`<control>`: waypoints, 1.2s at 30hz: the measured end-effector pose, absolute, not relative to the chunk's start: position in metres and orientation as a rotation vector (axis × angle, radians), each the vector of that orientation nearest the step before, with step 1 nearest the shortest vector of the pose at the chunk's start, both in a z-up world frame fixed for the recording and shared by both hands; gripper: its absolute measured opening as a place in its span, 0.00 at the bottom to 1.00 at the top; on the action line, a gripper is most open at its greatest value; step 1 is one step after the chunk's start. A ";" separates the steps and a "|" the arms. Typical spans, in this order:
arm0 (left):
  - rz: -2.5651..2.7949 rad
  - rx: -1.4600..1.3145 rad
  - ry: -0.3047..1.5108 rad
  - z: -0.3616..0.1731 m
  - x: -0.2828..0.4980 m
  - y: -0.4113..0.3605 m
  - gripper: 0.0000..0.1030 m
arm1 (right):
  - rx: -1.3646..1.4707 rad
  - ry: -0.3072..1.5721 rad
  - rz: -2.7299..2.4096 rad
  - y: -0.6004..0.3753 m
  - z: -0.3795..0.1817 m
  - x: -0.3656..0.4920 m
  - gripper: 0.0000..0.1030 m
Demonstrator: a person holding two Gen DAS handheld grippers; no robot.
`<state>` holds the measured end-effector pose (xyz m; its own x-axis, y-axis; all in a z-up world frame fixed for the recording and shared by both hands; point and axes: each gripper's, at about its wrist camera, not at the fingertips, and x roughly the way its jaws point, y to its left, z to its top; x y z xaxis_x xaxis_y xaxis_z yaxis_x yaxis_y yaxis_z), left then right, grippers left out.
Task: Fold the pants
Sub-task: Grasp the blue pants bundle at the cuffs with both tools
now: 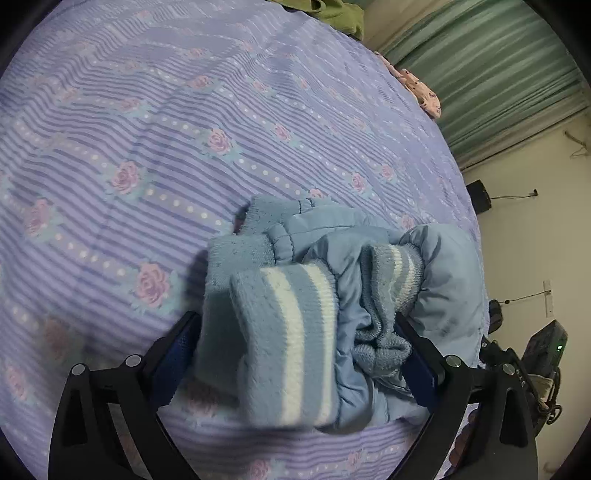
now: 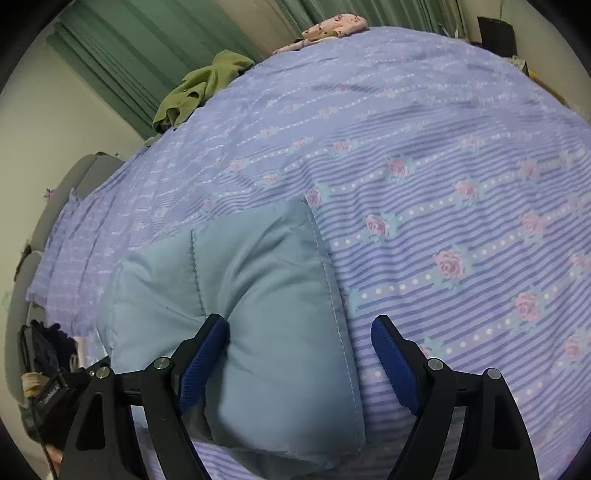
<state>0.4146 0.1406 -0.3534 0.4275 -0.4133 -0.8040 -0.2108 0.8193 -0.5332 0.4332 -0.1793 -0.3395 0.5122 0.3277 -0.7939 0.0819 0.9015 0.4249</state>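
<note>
The pants [image 1: 332, 295] are pale blue, padded and quilted, and lie bunched on the bed [image 1: 166, 129], whose purple cover is striped and printed with pink roses and dotted bands. In the left wrist view the striped knit cuffs [image 1: 291, 339] show: one broad blue-and-white cuff stands up in the foreground, a second sits folded into the padded cloth just to its right, and fleecy blue lining pokes out behind them. The left hand-held gripper [image 1: 299, 354] straddles this heap with its jaws spread wide; the blue pads stand on either side of the cloth, the right pad against the crumpled knit edge, the left pad just beside the lining, neither squeezing it, so the grip is released.

In the right wrist view a smooth, stitched panel of the pants [image 2: 258, 295] lies flat on the cover, a seam running down its right edge. The right hand-held gripper [image 2: 299, 354] is also spread apart: its left pad dents into the padded cloth, while its right pad stands clear over the bare cover, well off the seam, so nothing is clamped.

Farther off, a green garment [image 2: 199, 88] is crumpled at the far edge of the bed, and a pink patterned cloth [image 2: 332, 29] lies near it. Green curtains [image 2: 155, 44] hang behind the bed.
</note>
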 end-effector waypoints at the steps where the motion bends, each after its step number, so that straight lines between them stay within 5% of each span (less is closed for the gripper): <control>1: -0.143 -0.644 1.143 -0.355 0.416 0.142 0.96 | 0.447 1.034 0.155 -0.180 -0.342 0.434 0.79; 5: -0.143 -0.706 1.135 -0.362 0.416 0.145 0.95 | 0.476 1.045 0.156 -0.178 -0.351 0.437 0.79; 10: -0.131 -0.753 1.121 -0.362 0.414 0.146 0.81 | 0.593 1.080 0.171 -0.181 -0.366 0.441 0.78; 14: -0.136 -0.801 1.100 -0.356 0.407 0.148 0.67 | 0.593 1.086 0.197 -0.177 -0.360 0.440 0.56; 19: -0.136 -0.767 1.047 -0.330 0.400 0.155 0.47 | 0.485 1.049 0.192 -0.161 -0.328 0.428 0.46; 22: -0.166 -0.755 1.032 -0.315 0.397 0.157 0.43 | 0.433 0.993 0.203 -0.152 -0.302 0.414 0.45; 27: -0.210 -0.775 1.065 -0.325 0.391 0.146 0.45 | 0.402 0.940 0.176 -0.158 -0.278 0.391 0.45; 30: -0.206 -0.723 1.082 -0.338 0.390 0.136 0.58 | 0.387 0.975 0.146 -0.168 -0.291 0.388 0.45; 33: -0.207 -0.672 1.125 -0.347 0.392 0.131 0.83 | 0.369 1.004 0.127 -0.178 -0.309 0.384 0.45; 36: -0.233 -0.735 1.157 -0.361 0.395 0.133 0.90 | 0.373 1.027 0.097 -0.185 -0.326 0.385 0.45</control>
<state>0.3950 0.1330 -0.3613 0.4085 -0.5258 -0.7461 -0.1960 0.7478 -0.6343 0.3846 -0.1848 -0.3257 0.5193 0.2518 -0.8166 0.0941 0.9330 0.3475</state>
